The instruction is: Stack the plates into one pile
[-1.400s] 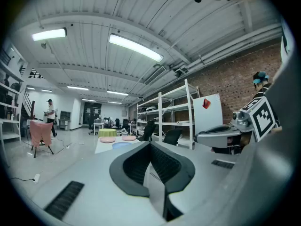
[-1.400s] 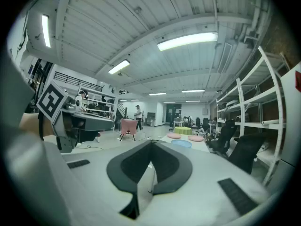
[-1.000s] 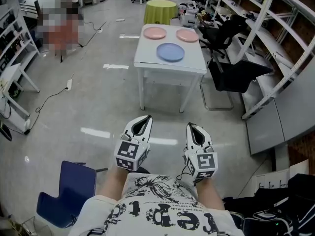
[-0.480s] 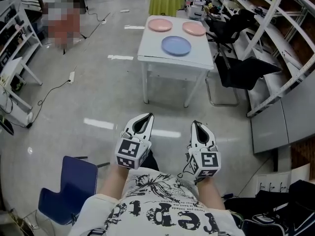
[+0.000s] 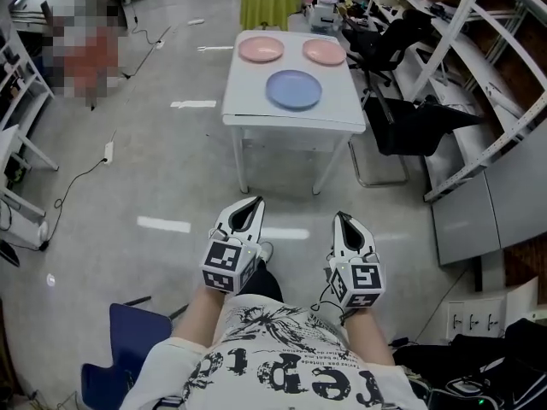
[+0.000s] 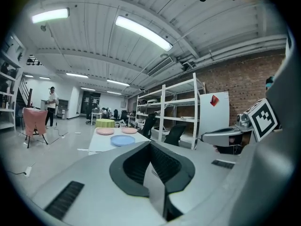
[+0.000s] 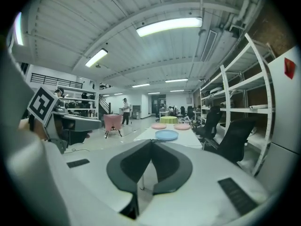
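White worktop [image 5: 256, 105] on a grey floor [image 5: 154, 169] bears three separate, seemingly empty plates: blue plate [image 5: 293, 89] nearest, pink plate [image 5: 261, 49] and second pink plate [image 5: 324, 51] behind.

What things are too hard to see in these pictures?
Head view: a mosaic patch hides whatever stands top left.
Head view: the dark blue plastic chair is partly behind the person's sleeve.
Both gripper views: the round pale blue plate is too small for detail.

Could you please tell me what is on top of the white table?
On the white rectangular table lie three round plates, apart: a left pink plate, a right pink plate and, nearer, a blue plate. Nothing covers them; the tabletop beneath is hidden.
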The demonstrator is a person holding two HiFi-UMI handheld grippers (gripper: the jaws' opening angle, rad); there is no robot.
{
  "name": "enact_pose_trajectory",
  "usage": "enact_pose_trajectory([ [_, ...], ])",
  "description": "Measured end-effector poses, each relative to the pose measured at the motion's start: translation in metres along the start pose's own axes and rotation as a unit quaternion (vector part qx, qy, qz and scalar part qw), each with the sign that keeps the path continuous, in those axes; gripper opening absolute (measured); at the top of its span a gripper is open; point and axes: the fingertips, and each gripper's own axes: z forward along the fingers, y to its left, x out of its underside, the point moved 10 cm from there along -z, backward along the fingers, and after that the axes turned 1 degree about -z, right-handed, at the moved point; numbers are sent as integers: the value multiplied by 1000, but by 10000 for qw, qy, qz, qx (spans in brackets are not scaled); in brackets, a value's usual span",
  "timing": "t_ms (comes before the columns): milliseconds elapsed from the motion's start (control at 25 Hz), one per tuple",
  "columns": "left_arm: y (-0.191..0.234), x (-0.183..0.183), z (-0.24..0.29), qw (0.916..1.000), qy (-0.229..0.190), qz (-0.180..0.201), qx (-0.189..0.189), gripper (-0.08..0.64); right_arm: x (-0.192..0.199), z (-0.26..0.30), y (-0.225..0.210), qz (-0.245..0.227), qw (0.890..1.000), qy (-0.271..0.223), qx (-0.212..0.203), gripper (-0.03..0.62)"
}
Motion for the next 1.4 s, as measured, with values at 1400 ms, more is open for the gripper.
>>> enact_pose_trajectory([
  [1400,283,-92,374,9991,318,-189,-190,14,-106,462,-129,224,9992,335,37,2],
])
